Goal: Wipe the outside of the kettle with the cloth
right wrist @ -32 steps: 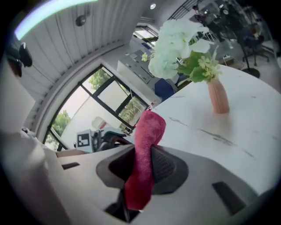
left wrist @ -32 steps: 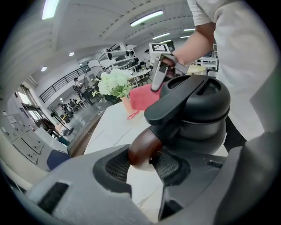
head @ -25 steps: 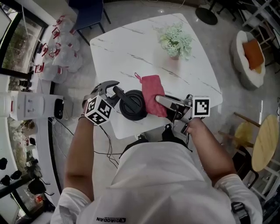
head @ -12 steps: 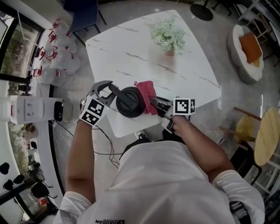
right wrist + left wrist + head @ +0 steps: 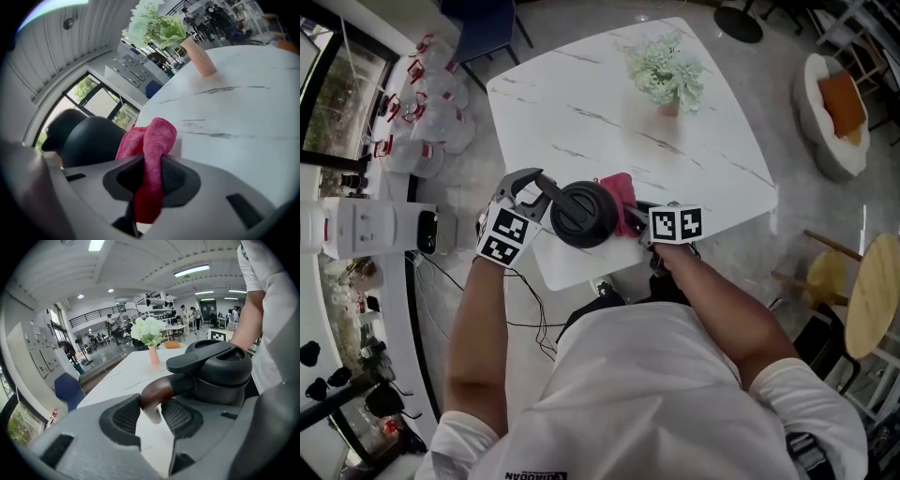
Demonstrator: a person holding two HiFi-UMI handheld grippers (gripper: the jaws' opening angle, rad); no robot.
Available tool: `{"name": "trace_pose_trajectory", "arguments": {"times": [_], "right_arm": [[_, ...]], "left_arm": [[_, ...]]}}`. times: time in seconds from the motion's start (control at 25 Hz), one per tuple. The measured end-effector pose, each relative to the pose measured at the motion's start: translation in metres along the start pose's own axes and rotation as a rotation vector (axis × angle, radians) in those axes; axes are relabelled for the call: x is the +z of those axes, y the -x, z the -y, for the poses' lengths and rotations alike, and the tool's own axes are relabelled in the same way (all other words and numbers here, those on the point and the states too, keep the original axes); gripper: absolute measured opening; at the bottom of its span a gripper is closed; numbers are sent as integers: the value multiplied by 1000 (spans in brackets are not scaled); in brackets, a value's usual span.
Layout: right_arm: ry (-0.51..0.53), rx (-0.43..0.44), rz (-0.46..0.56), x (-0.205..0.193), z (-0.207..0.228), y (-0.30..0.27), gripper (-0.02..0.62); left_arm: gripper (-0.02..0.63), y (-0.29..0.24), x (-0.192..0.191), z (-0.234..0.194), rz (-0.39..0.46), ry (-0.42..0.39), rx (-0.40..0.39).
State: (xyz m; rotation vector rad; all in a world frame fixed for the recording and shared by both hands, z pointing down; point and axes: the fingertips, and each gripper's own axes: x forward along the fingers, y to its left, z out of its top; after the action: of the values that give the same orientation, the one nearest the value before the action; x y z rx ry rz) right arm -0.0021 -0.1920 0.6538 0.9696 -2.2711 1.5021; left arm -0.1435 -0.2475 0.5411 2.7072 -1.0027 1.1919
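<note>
Nearest the person, the left gripper (image 5: 536, 187) had its jaws just closing, and its pads clamped the handle (image 5: 157, 390) of the kettle (image 5: 583, 214). The handle was glossy dark brown with a pale tip poking down between the pads. Beside it, the right gripper (image 5: 633, 220) pinched a fold of the cloth (image 5: 147, 159) tight between its pads, and one end hung below them. The kettle stood at the near edge of the white marbled table (image 5: 609, 103), between the two grippers. It was round, matte black and squat. Its lid (image 5: 206, 357) was down, so whatever was in it could not be seen. The cloth was deep pink and fuzzy, and it was bunched up against the kettle's side away from the handle. Farther off, toward the table's far side and well apart from the kettle, a slim salmon-coloured vase (image 5: 668, 108) stood upright, and it held a bushy spray of pale green and white flowers (image 5: 667, 73).
</note>
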Motion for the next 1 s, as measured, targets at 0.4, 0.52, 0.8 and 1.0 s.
{"name": "trace_pose_trajectory", "arguments": {"times": [0.4,0.52,0.8,1.0], "right_arm": [[290,-278,-177,-27,24,-8,92],[221,-224,-138,-18,22,2,94],[80,-125,3,5,11,55,97],[65,-107,63,18,3,81,97]], "left_arm": [[141,-1,-3,-2,-19,51,23],[140,-1,-7,-2,-46,94,27],[144,6,-26,-4,-154,345,43],[146,20,-36,3,-219,480,5]]}}
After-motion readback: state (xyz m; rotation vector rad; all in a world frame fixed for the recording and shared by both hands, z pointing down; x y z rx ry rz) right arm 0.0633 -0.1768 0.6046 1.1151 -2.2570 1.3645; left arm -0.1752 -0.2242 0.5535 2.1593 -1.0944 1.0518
